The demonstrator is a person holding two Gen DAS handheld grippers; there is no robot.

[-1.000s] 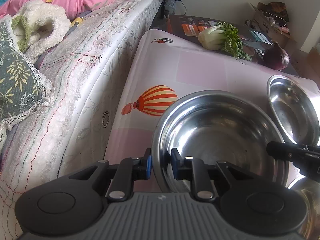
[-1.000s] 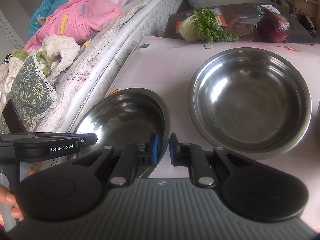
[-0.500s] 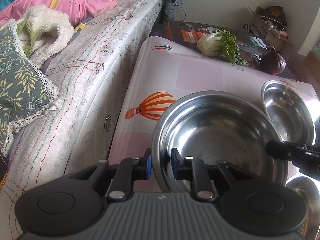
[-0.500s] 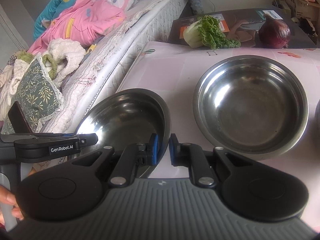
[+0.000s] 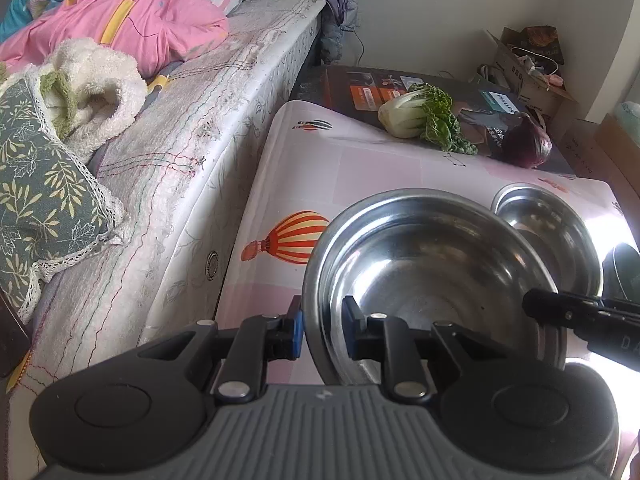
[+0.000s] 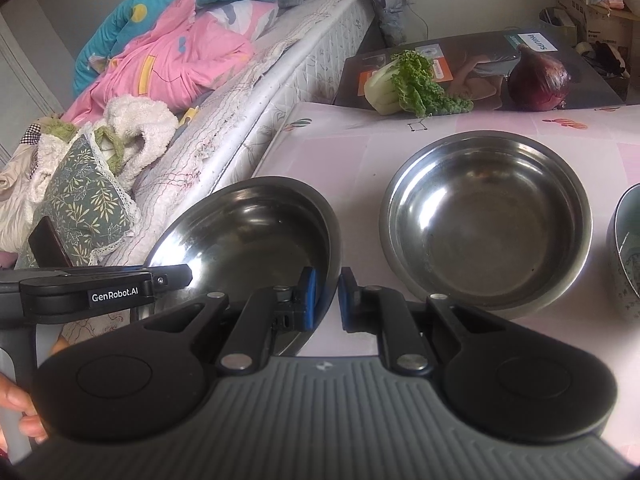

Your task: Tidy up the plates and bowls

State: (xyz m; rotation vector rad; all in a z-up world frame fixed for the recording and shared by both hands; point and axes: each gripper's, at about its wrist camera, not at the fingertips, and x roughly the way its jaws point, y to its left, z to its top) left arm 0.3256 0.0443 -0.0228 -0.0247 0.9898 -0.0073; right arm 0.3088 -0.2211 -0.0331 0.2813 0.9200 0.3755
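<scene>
- The left gripper (image 5: 322,330) clamps the near-left rim of a wide, shallow stainless-steel bowl (image 5: 432,276) held over the pink balloon-print tablecloth (image 5: 372,164).
- The right gripper (image 6: 326,298) pinches the same bowl's opposite rim.
- To the right, a second round steel bowl (image 6: 486,220) rests on the cloth.
- Behind: a leafy cabbage (image 6: 408,84) and a purple onion (image 6: 540,80).
</scene>
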